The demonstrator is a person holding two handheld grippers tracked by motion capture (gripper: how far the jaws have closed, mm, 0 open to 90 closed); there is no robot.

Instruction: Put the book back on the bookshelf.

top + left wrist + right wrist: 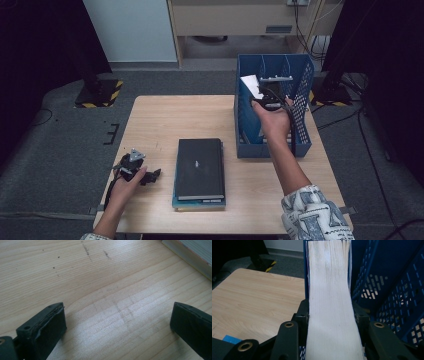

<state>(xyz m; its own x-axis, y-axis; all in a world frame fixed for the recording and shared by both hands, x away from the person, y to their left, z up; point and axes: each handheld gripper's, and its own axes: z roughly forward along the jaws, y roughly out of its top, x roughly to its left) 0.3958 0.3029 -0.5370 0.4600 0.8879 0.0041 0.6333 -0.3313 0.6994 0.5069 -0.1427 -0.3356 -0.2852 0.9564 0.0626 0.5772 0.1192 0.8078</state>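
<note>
One book (329,302) is pinched page-edge up by the right gripper (267,97) in the rack (302,135) at the table's far right edge and may snag a divider; left gripper (117,322) spread, idle.

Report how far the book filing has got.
Done: nothing clearly filed yet. In hand: the right hand-held gripper clamps a book at the blue file rack. Left: stacked books wait on the table; the left hand-held gripper rests open.
</note>
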